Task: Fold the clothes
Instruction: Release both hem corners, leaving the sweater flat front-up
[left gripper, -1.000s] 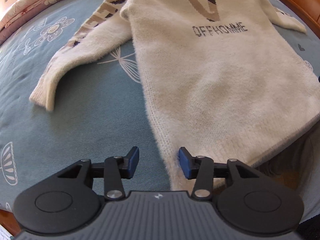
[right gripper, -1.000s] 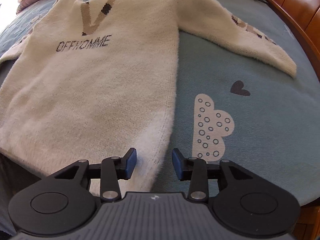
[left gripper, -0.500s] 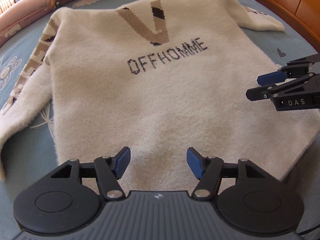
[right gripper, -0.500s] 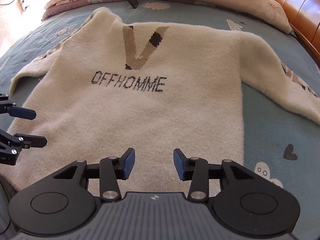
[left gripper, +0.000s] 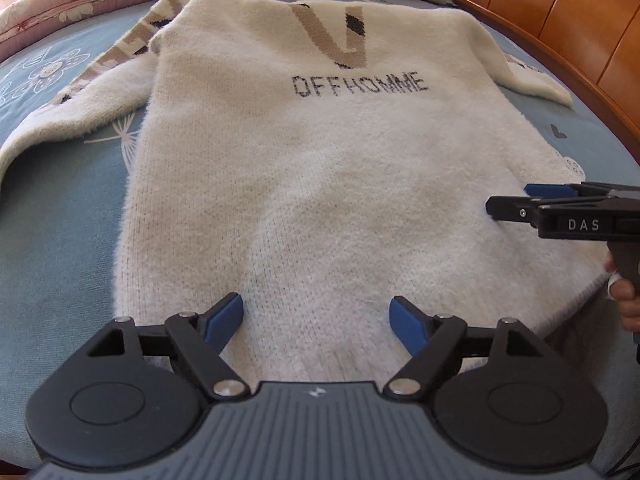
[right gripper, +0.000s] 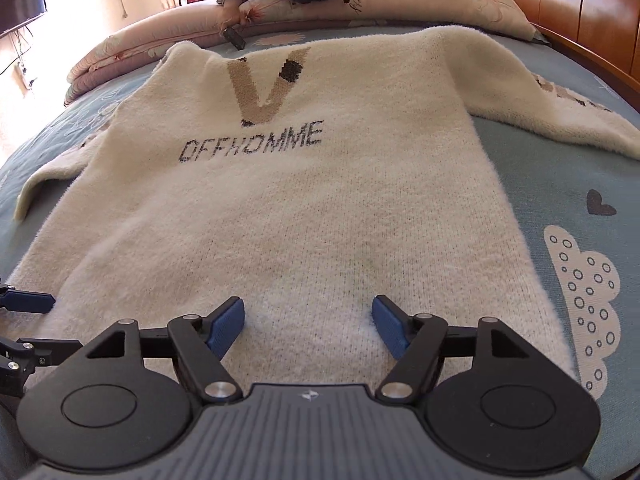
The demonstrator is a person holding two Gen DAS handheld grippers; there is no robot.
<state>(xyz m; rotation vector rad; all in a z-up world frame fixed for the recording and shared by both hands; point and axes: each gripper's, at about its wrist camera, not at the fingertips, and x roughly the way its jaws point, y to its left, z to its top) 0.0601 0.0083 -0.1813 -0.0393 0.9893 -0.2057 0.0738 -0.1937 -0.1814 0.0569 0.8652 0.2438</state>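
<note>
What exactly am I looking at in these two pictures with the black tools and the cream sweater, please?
There is no robot here: a person holds a hand tool with two fingers, called a gripper, in each hand, and each gripper carries a wide-angle camera looking forward along its fingers. One picture comes from the left gripper, the other from the right gripper; each also shows the other gripper at its edge. A cream knitted sweater, with a brown V and the word OFFHOMME, lies flat, sleeves spread, on a blue patterned bedsheet. Both grippers sit over the sweater's bottom hem with jaws opening; the blue pads press on nothing, so nothing is held. At the far end another person leans on a pink floral quilt, beside a wooden headboard.
</note>
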